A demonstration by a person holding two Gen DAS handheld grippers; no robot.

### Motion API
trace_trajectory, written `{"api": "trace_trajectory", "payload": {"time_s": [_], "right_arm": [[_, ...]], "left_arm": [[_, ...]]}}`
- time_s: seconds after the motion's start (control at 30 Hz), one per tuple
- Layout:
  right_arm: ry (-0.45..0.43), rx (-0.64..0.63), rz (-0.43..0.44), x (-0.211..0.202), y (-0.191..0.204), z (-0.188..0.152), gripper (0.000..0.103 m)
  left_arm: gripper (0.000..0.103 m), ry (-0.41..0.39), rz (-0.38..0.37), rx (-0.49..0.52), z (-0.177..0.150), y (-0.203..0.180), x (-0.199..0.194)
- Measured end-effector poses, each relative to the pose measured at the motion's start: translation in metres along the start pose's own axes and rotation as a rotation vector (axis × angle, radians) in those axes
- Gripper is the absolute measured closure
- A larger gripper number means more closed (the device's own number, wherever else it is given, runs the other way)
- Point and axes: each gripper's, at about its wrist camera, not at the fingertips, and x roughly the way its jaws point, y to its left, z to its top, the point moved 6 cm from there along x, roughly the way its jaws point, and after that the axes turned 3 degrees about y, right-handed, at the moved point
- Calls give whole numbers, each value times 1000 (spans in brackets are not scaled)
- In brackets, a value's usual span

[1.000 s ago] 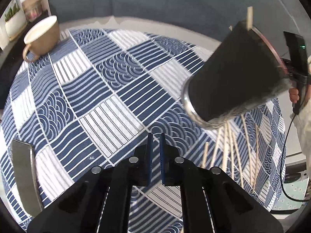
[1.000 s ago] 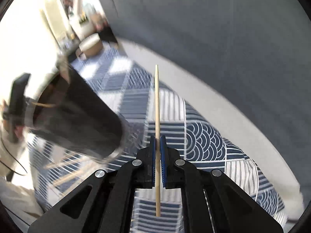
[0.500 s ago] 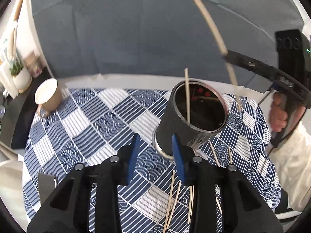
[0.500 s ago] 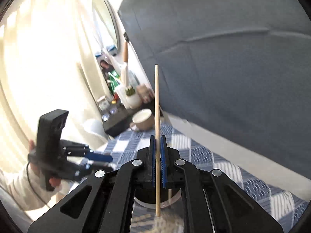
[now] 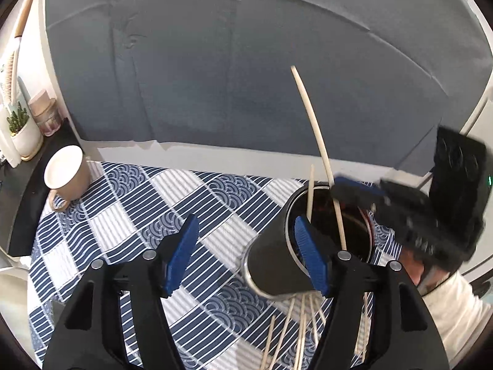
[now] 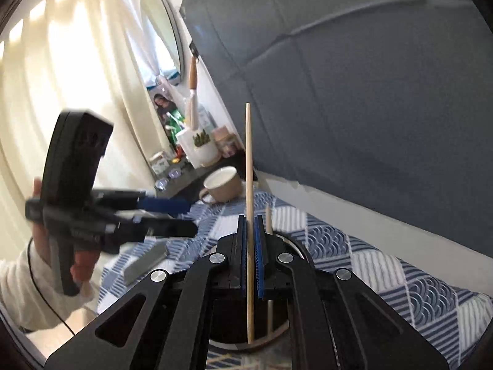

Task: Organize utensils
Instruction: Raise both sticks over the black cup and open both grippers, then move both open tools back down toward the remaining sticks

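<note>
— Blue-and-white checked cloth (image 5: 129,215) all across the bench, and standing on it a dark cup (image 5: 277,265) with its mouth up, tipped slightly in the left wrist view. What's the right hand-held gripper (image 6: 250,262) doing?

— Jaws pinched tight on a single chopstick (image 6: 249,160), gripped partway along. The stick runs upright between the blue pads, its lower end hanging over the open mouth of the cup right below.

— Seen from the left wrist camera too: that chopstick (image 5: 314,126) slants up from the right hand-held gripper (image 5: 354,189), tip inside the rim. Another stick (image 5: 310,191) is already leaning in the cup.

— And the left hand-held gripper (image 5: 246,252)?

— Its jaws are opening, blue fingers (image 5: 181,256) spread wide, nothing pressed between them. The right-side pad sits in front of the cup's wall; I can't tell whether it touches.

— More work on the cloth?

— A loose heap of chopsticks (image 5: 292,333) lies flat just in front of the cup, partly behind the gripper body.

— Elsewhere?

— A beige mug (image 5: 66,174) at the far left edge of the bench, a small potted plant (image 5: 21,129) on the dark shelf beyond, and a grey upholstered panel (image 5: 246,77) behind.
</note>
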Motion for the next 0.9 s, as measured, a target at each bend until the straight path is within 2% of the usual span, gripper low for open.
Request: {"api": "trace_trajectory", "payload": {"time_s": [0.07,0.23,0.4,0.47,0.5,0.57,0.83,0.9], "right_arm": [[16,-15,-20,-1,0,-5,98],[56,-27,-51,-7,-2,-17,94],[78,-53,-96,-20,4,-18,93],[79,-53,-108,-25,7,-18,81],[76,-55,-126,-31,10,-19,68],[74,-66,-149,-45,14,-22,64],[98,-37,-264,-88,31,-42,26],[103,-22,-311,-103,34,-51,23]], "left_arm": [[32,4,-18,-1,0,-5,8],[31,36,-7,41,-9,-17,20],[29,40,-15,28,-15,-21,12],[24,33,-16,21,-17,-21,5],[24,25,-18,19,-19,-22,-1],[23,18,-15,18,-22,-22,-10],[15,-8,27,16,-52,-32,-51],[12,-12,21,4,-62,-37,-62]]}}
